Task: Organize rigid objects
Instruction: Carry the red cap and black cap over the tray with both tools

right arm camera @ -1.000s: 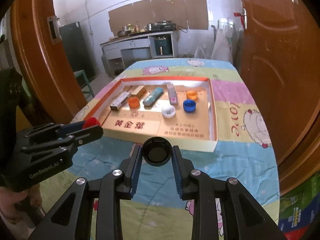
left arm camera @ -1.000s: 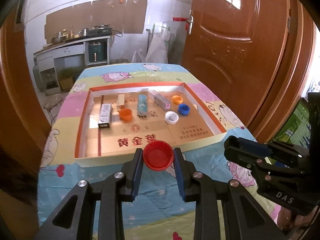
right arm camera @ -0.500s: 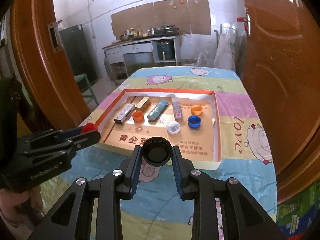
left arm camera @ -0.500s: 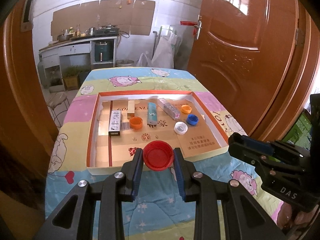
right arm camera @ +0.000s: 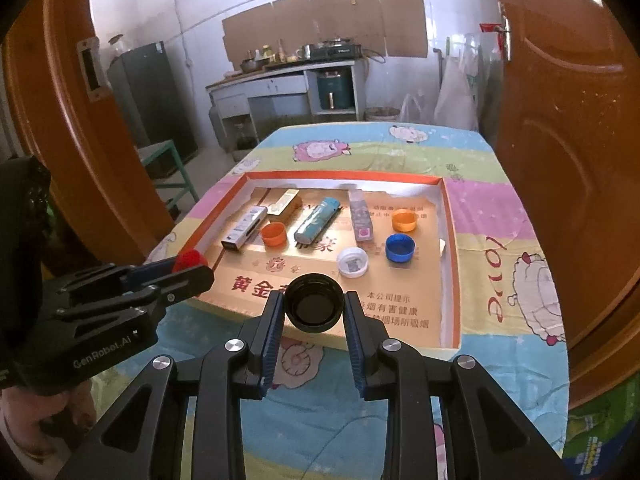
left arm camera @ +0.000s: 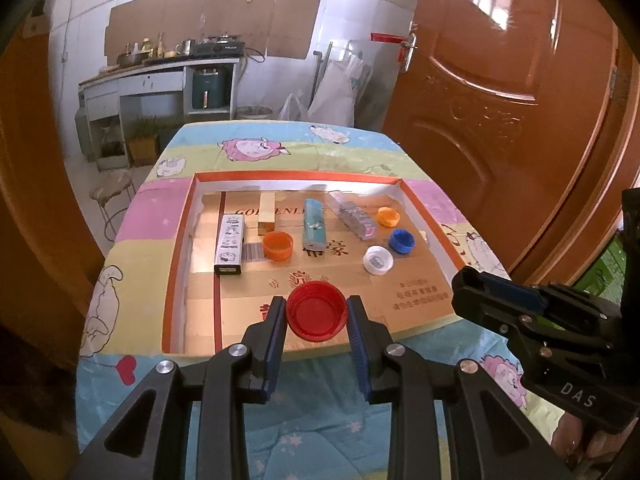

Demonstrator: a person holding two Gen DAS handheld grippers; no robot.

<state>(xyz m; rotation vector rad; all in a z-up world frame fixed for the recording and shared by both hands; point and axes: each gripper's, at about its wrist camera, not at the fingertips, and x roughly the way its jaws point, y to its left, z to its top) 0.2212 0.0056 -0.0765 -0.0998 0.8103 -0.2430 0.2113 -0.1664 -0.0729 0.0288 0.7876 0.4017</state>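
Both grippers have drawn back from the tray [left arm camera: 420, 208], fingers pinching red cap [left arm camera: 316, 315] and black cap [right arm camera: 314, 309]

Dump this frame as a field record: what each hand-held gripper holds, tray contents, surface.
left hand-held gripper: shut on red bottle cap, open side facing camera
right hand-held gripper: shut on black bottle cap, open side facing camera
container: shallow cardboard tray, orange rim
loose caps in tray: two orange, one blue, one white
boxes in tray: four slim boxes lying flat along the far side
surface: table with cartoon sheep cloth
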